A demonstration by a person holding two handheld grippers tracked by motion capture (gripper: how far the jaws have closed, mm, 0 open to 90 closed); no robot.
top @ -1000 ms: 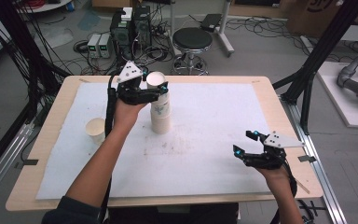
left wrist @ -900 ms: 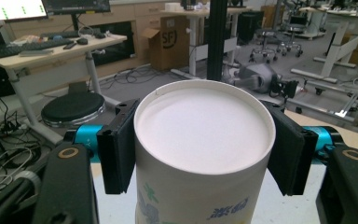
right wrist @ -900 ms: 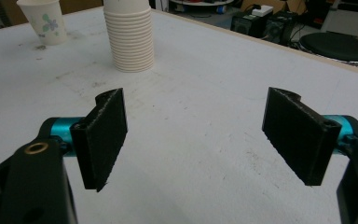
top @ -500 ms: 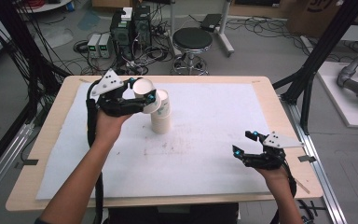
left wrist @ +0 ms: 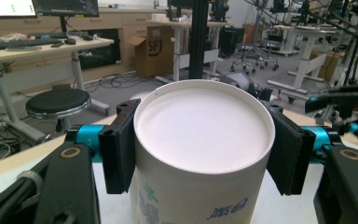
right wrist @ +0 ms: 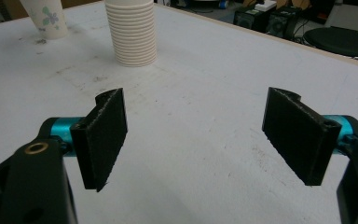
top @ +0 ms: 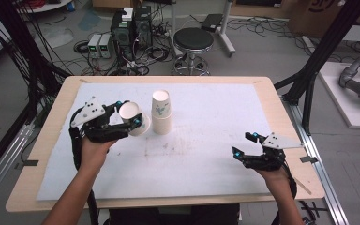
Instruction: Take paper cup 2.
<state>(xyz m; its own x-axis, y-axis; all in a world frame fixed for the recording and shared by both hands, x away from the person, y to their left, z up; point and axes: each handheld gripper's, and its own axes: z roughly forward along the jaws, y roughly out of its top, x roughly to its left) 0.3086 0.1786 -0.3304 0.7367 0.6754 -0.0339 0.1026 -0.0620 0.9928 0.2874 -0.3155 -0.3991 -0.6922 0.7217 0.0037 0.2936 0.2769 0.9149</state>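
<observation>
A paper cup is gripped upside down by the left tool, over the left part of the table and nearer its far edge than its near one. In the left gripper view the cup is seen with its flat white base uppermost, and the two black pads are pressed against its opposite sides just below that base; green and blue print is seen on its wall. Whether the cup rests on the table cannot be told. Just beside it, toward the table's middle, a stack of cups is seen standing upside down on the white sheet, close to the held cup but apart from it. In the right gripper view the ribbed rims of the stack are seen, and the held cup is seen past it. The right tool is held near the right end of the table, close to the near edge and well apart from both cups. Its jaws are spread wide, and nothing is gripped between them; bare, faintly smudged sheet is seen in the gap.
</observation>
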